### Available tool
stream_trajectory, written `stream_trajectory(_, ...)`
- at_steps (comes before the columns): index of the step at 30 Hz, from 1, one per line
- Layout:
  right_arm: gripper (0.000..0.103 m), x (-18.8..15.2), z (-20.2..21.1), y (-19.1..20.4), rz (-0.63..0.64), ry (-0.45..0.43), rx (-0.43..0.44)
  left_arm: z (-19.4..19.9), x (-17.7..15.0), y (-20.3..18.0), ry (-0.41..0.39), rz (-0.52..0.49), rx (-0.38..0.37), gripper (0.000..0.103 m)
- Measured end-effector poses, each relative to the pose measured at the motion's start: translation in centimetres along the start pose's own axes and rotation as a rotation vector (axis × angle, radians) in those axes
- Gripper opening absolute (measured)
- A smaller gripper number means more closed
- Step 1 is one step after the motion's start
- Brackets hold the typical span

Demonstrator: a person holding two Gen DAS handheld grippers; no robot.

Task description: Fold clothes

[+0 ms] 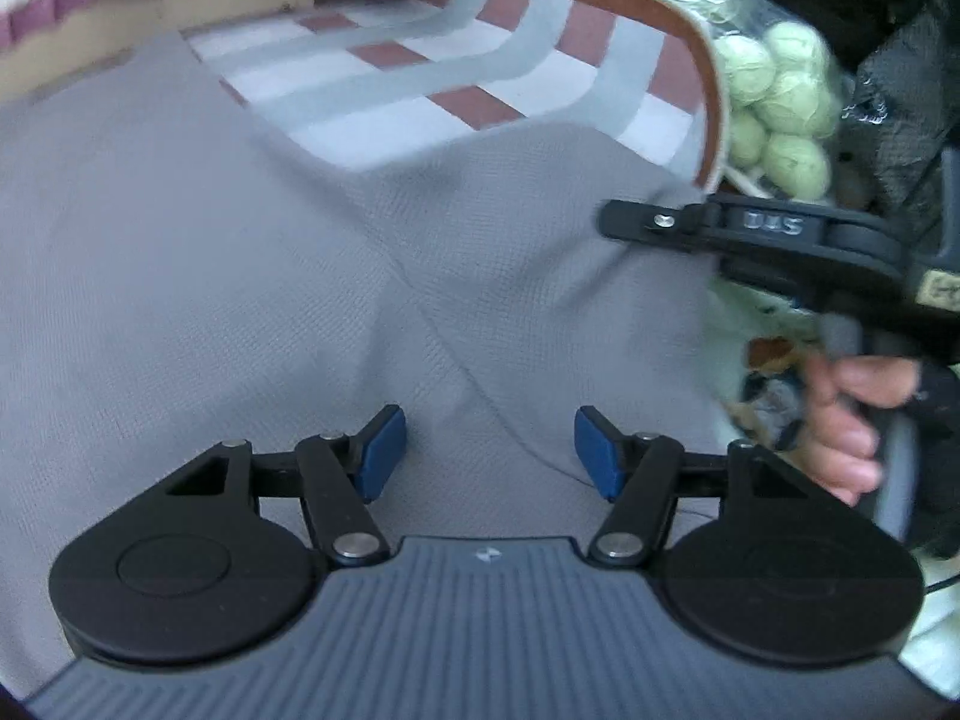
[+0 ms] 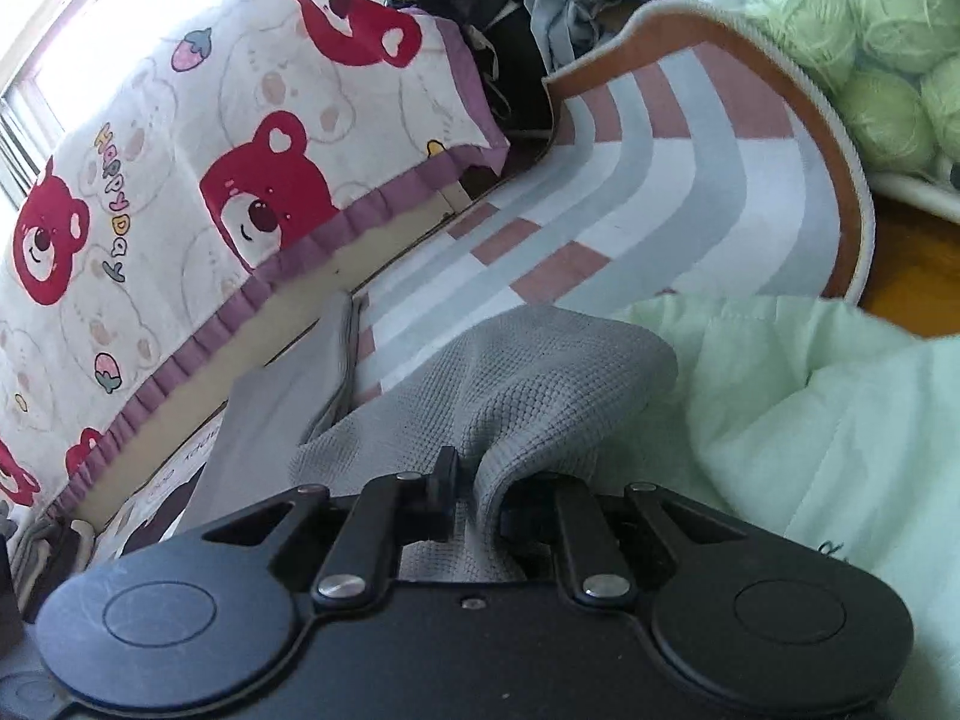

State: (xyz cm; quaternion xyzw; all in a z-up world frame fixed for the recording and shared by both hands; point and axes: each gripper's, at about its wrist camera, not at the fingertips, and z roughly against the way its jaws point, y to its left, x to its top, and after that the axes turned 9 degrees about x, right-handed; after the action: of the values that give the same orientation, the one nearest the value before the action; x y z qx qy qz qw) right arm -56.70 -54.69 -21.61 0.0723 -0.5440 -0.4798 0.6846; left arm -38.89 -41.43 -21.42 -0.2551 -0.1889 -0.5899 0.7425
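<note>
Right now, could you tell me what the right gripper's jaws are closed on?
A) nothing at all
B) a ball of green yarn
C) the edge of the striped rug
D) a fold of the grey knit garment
D: in the right wrist view, the right gripper has its jaws pinched on a bunched fold of the grey knit garment.

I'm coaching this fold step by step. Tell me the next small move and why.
Probably close the left gripper on the grey garment right below it. Its blue pads stand apart over flat cloth and hold nothing, while the right gripper is already clamped on a bunched edge of the same garment. With both ends held, the cloth could be lifted and folded over the striped mat.
</note>
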Motion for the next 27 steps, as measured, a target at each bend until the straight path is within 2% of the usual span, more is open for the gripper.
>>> stream_trajectory(2,0.015,-0.1,0.2,-0.2,-0.009,-0.002,-0.003,-0.2,-0.4,-0.5,0.000,-0.042,0.017,0.062)
stream_trajectory(4,0.015,0.0,0.5,0.0,-0.007,-0.009,0.004,-0.2,-0.2,-0.5,0.005,-0.031,0.018,0.062)
stream_trajectory(7,0.015,0.6,0.6,0.9,0.038,0.002,-0.004,0.3,0.0,0.6,0.028,0.069,-0.012,0.062)
stream_trajectory(11,0.015,1.7,0.3,2.5,0.132,0.055,-0.054,1.6,-0.2,2.4,0.031,0.164,0.032,0.062)
stream_trajectory(15,0.014,2.3,0.5,5.6,0.269,0.092,-0.090,4.0,-0.8,5.3,-0.076,0.274,-0.045,0.062)
stream_trajectory(16,0.013,2.2,0.7,7.4,0.346,0.103,-0.090,4.6,-0.9,6.1,-0.101,0.301,-0.058,0.062)
stream_trajectory(17,0.013,1.8,1.1,9.6,0.435,0.113,-0.049,5.4,-1.1,7.3,-0.117,0.331,-0.039,0.062)
stream_trajectory(19,0.013,0.4,1.6,13.2,0.564,0.179,0.105,6.7,-1.5,9.6,-0.145,0.389,0.000,0.062)
stream_trajectory(22,0.013,-4.2,-0.2,16.9,0.773,0.463,0.271,7.1,-2.4,13.3,-0.107,0.474,0.048,0.062)
stream_trajectory(25,0.014,-8.5,-2.5,16.6,0.842,0.664,0.267,6.9,-3.3,15.4,-0.057,0.501,0.108,0.062)
stream_trajectory(27,0.018,-8.6,-2.6,15.4,0.763,0.671,0.260,7.2,-3.6,15.7,-0.058,0.488,0.108,0.062)
